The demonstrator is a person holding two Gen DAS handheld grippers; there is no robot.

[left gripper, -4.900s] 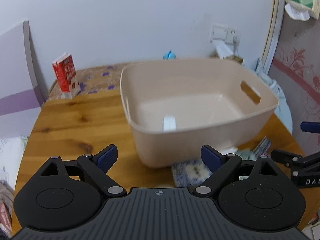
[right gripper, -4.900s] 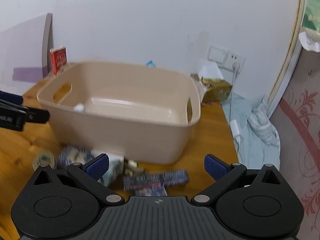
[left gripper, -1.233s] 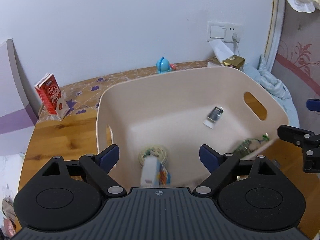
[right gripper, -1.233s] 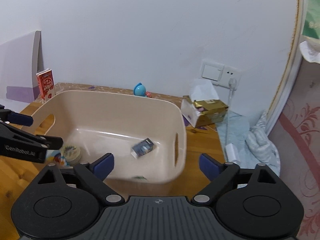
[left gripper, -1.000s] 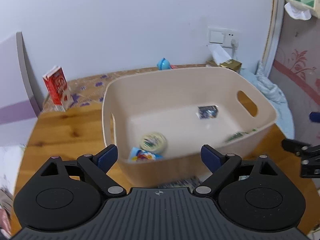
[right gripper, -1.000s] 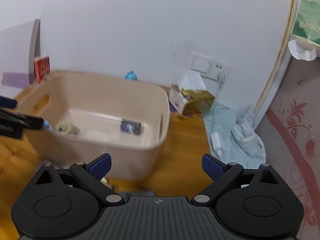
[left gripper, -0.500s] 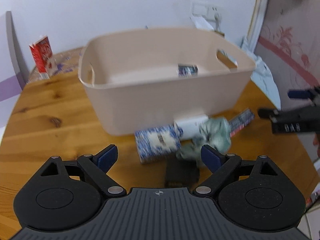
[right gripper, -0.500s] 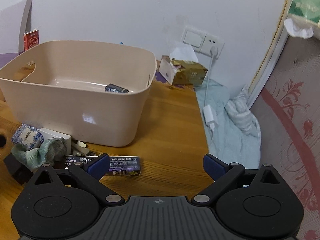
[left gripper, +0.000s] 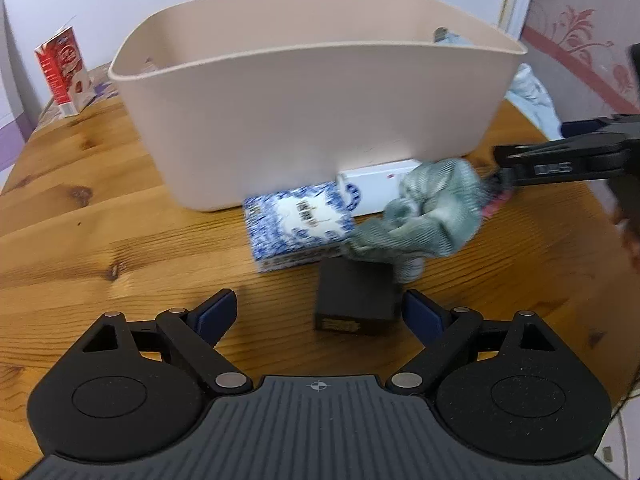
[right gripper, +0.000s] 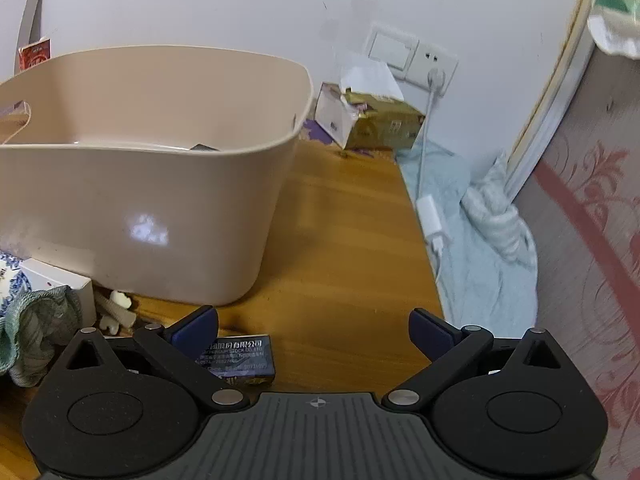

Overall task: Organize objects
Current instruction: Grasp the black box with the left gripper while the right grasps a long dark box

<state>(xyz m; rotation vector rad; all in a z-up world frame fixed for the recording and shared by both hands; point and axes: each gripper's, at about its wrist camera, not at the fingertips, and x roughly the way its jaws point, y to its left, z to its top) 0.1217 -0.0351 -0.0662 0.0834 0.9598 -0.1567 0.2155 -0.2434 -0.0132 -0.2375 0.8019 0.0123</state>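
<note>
A beige plastic bin stands on the wooden table; it also shows in the right wrist view. In front of it lie a blue-and-white box, a white box, a green scrunchie and a small black box. My left gripper is open, low over the table, with the black box between its fingers. My right gripper is open and empty, just right of a dark blue packet. The scrunchie and a small white bone-shaped piece lie to its left.
A red-and-white carton stands at the table's back left. A tissue box sits by the wall under a socket with a charger cable. Light blue cloth lies off the table's right edge. The right gripper's arm reaches in beside the scrunchie.
Both grippers have dropped lower and closer to the items in front of the bin. The black box now sits between my left fingers. The bin fills more of both views.
</note>
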